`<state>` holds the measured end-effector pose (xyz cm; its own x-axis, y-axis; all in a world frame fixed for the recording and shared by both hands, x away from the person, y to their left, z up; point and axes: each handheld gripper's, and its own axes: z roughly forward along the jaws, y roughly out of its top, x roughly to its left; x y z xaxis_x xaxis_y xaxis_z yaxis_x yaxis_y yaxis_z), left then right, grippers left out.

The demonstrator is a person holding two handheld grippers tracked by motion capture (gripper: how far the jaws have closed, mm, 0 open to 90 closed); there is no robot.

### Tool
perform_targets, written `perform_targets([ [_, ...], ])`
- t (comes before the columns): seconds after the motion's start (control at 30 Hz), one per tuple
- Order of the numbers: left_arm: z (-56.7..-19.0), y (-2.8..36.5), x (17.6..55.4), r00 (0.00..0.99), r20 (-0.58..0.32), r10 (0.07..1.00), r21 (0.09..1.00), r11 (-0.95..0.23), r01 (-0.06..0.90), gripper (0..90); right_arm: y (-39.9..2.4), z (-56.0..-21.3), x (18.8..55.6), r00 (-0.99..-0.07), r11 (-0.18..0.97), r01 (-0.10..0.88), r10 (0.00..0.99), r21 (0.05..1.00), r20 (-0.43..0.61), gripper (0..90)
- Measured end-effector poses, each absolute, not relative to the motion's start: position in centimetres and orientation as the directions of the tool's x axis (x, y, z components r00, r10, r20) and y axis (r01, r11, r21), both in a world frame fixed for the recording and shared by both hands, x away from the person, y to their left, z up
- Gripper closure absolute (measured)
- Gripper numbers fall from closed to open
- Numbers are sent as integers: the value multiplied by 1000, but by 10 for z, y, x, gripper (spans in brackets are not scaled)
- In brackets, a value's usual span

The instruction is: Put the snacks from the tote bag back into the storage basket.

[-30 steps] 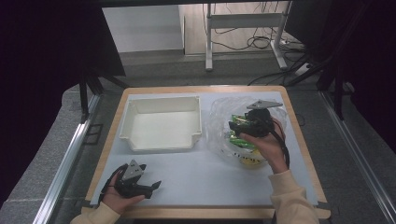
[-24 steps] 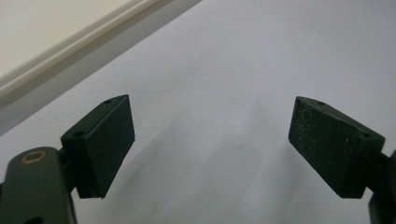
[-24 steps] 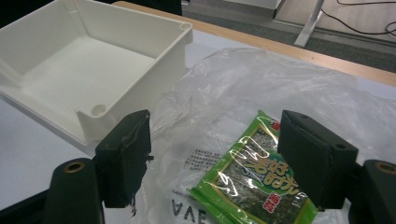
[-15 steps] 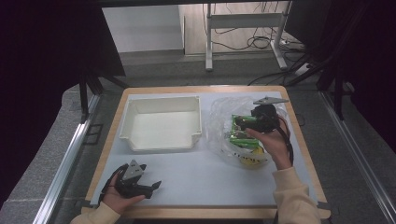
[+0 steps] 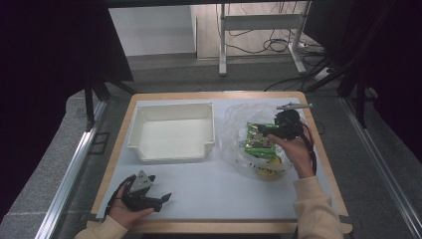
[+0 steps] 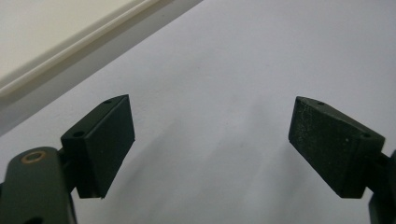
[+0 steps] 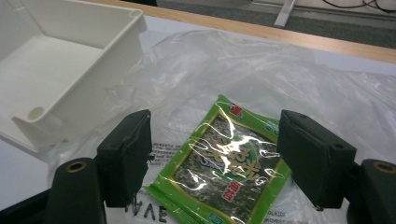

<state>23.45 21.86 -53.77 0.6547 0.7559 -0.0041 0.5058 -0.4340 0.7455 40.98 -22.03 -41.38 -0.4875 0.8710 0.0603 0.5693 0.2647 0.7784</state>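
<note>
On the right of the worktop (image 5: 209, 199), the right gripper (image 7: 212, 158) had edged across toward the white tray (image 5: 171, 132), jaws spread wide above the green snack packet (image 7: 224, 163) lying inside the clear plastic bag (image 7: 261, 79), not yet gripping. The left gripper (image 5: 144, 191) rested unclenched, empty, and hadn't budged.

High view: worktop (image 5: 214, 191) evenly lit from above, surroundings v. dark. Glare on plastic bag (image 7: 261, 79) and green packet (image 7: 229, 163). Gripper views sharp up close; soft shadows under fingers (image 6: 100, 144); slight grain.
</note>
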Motion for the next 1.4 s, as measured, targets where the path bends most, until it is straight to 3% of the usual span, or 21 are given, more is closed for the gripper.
perform_targets([
  [0.83,-537,216,232,660,12,751,753,-441,488,143,-235,-430,419,-407,240,656,911,715,67,348],
  [1.4,-531,212,225,720,18,694,778,-462,426,143,-224,-447,439,-336,246,757,941,606,38,387],
])
